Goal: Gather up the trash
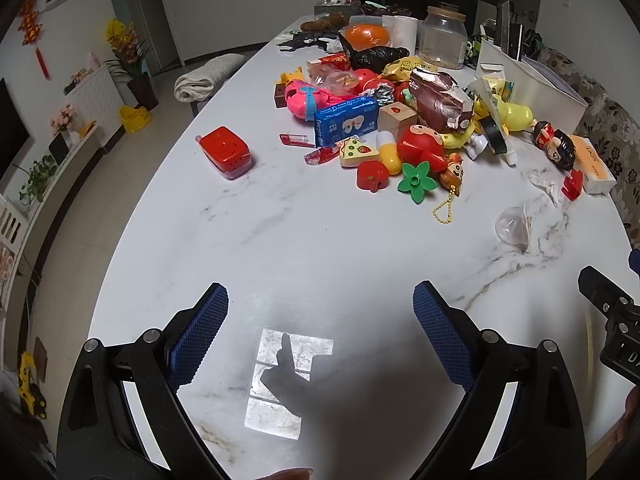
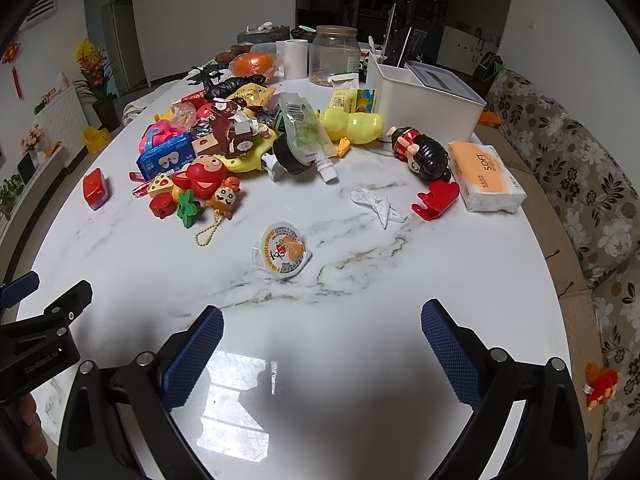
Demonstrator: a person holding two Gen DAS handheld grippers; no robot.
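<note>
An empty jelly cup (image 2: pixel 282 255) with a printed lid lies on the white marble table (image 2: pixel 360 292), nearest my right gripper (image 2: pixel 322 354), which is open and empty over the near edge. The same jelly cup (image 1: pixel 513 225) shows at the right of the left wrist view. A crumpled clear wrapper (image 2: pixel 378 203) lies beyond it. A brown torn snack bag (image 1: pixel 438 100), a clear squeeze pouch (image 2: pixel 306 130), a black plastic bag (image 1: pixel 376 58) and a yellow wrapper (image 2: pixel 252 94) sit in the toy pile. My left gripper (image 1: pixel 320 338) is open, empty, low over bare table.
Several toys crowd the table's middle: a red box (image 1: pixel 226 152), a blue tissue pack (image 1: pixel 346 120), a doll (image 2: pixel 424 156). A SOFT tissue pack (image 2: pixel 486 178), a white bin (image 2: pixel 424 96) and a glass jar (image 2: pixel 335 56) stand right and back. A floral sofa (image 2: pixel 580 184) borders the right edge.
</note>
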